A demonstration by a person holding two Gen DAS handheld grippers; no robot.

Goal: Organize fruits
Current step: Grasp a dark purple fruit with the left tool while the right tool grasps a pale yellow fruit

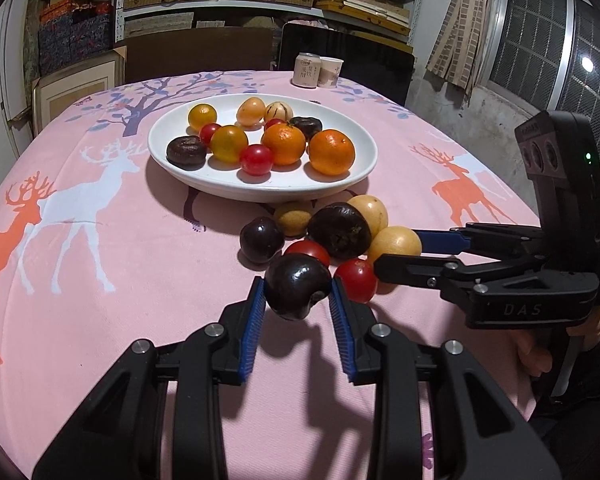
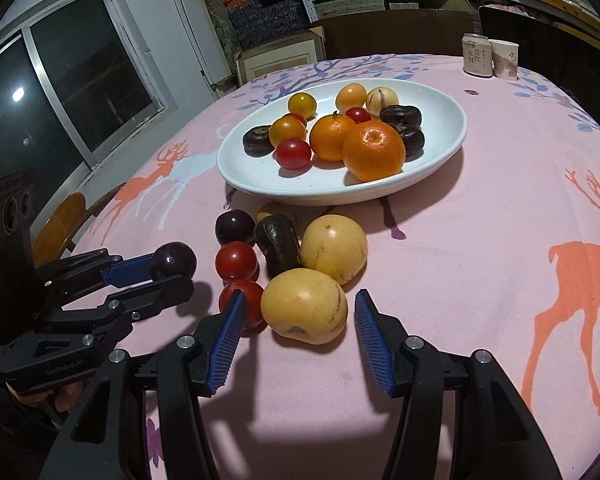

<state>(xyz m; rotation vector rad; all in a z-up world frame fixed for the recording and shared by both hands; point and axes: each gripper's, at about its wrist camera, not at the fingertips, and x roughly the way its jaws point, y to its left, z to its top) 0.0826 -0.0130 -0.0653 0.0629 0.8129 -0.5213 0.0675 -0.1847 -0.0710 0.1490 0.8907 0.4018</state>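
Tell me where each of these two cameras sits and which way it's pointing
Left wrist: rides the left tool, looking forward and down over the pink tablecloth to the white plate. Own fingers grip a dark plum; the right tool and a hand show at right.
Right wrist: rides the right tool, same heading, its fingers either side of a yellow fruit without pressing. The left tool shows at left.
Shared: plate, loose fruit pile, can, paper cup, and each other's tool.

We count two oranges, one white plate, one can, one paper cup and two grippers.
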